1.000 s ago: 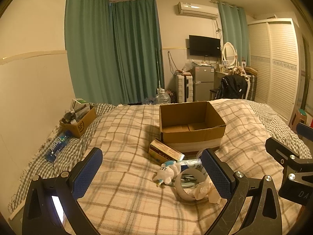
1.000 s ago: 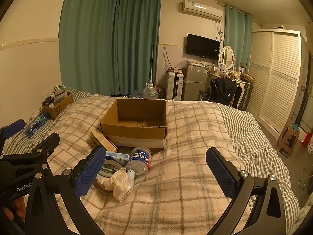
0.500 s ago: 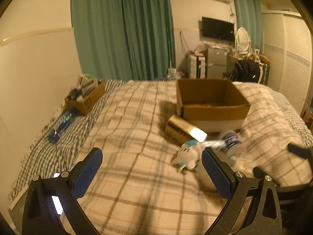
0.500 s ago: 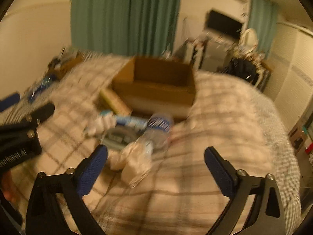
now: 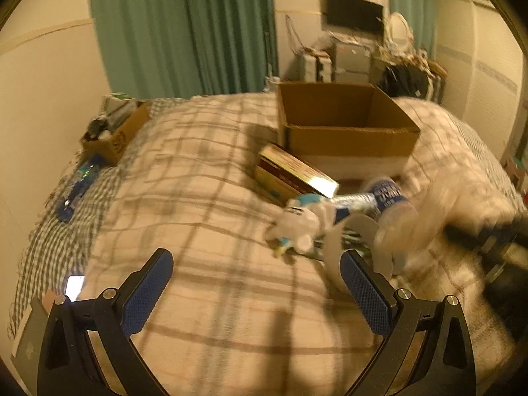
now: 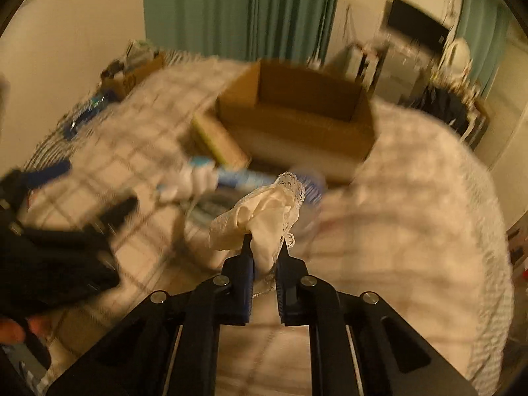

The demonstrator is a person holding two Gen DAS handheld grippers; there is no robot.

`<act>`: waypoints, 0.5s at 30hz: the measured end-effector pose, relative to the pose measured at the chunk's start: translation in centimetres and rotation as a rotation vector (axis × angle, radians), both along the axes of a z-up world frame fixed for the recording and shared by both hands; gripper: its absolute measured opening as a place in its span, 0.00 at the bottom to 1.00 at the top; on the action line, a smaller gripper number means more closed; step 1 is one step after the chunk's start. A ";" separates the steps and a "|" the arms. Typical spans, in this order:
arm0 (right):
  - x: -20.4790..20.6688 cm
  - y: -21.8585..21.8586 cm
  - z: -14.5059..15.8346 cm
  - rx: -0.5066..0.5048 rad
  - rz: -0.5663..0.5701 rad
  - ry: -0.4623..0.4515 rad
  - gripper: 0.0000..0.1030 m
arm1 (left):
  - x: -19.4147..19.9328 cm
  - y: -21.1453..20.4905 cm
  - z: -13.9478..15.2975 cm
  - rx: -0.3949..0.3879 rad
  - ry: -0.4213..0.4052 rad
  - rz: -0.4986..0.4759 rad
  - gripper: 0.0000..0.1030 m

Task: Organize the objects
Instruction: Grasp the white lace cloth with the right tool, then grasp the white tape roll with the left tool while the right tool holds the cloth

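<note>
My right gripper (image 6: 264, 247) is shut on a crumpled white lace cloth (image 6: 264, 208) and holds it above the bed. It shows blurred at the right of the left wrist view (image 5: 478, 237). My left gripper (image 5: 255, 283) is open and empty above the plaid blanket (image 5: 198, 198). An open cardboard box (image 5: 343, 125) stands on the bed, also in the right wrist view (image 6: 297, 112). In front of it lie a gold and brown carton (image 5: 293, 173), a white plush toy (image 5: 297, 224), a plastic bottle (image 5: 386, 198) and a white ring-shaped object (image 5: 343, 241).
A small cardboard box of clutter (image 5: 115, 132) and a blue bottle (image 5: 77, 184) lie at the bed's left edge by the wall. A lit phone (image 5: 74, 285) lies at the near left. Green curtains (image 5: 184, 29), a TV and furniture stand beyond the bed.
My right gripper has dropped onto the pile, shut on the white lace cloth and lifted it. My left gripper has moved forward and tilted down, still open.
</note>
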State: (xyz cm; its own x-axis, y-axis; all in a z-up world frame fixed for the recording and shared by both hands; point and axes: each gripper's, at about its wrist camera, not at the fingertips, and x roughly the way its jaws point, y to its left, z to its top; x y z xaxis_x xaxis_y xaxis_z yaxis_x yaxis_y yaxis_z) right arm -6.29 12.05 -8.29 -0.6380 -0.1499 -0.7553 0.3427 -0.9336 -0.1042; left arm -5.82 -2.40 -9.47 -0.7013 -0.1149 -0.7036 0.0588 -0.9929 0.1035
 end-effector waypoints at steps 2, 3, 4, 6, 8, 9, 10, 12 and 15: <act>-0.4 1.0 1.2 -0.002 -0.017 0.026 0.10 | -0.8 1.2 -0.8 -0.032 -0.026 -0.025 1.00; -0.5 1.7 1.7 -0.009 -0.031 0.036 0.10 | -1.2 1.6 -1.2 -0.037 -0.043 -0.033 1.00; -0.7 2.2 1.8 -0.014 -0.042 0.041 0.10 | -1.6 2.0 -1.6 -0.035 -0.060 -0.043 1.00; -1.1 3.2 1.4 -0.029 -0.063 0.034 0.10 | -2.2 2.7 -2.4 -0.028 -0.090 -0.060 0.95; -1.6 3.8 0.6 -0.043 -0.075 0.010 0.10 | -2.8 3.3 -3.1 -0.018 -0.113 -0.082 0.83; -2.0 3.8 0.0 -0.047 -0.078 -0.008 0.10 | -3.1 3.6 -3.5 -0.011 -0.134 -0.097 0.70; -2.1 4.0 -0.3 -0.051 -0.083 -0.023 0.10 | -3.4 3.9 -4.0 -0.005 -0.157 -0.116 0.63; -2.4 4.5 -0.9 -0.064 -0.092 -0.042 0.10 | -3.7 4.1 -4.5 0.000 -0.181 -0.130 0.47; -2.2 4.7 -0.9 -0.081 -0.095 -0.039 0.10 | -4.1 4.1 -4.9 0.041 -0.198 -0.147 0.24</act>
State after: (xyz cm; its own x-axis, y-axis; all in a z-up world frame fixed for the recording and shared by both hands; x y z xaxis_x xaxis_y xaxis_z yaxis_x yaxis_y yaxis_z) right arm -8.53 16.79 -9.18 -0.6226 -0.1516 -0.7677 0.2548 -0.9669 -0.0157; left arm -9.94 1.67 -14.38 -0.5567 0.0098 -0.8307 -0.1037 -0.9929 0.0578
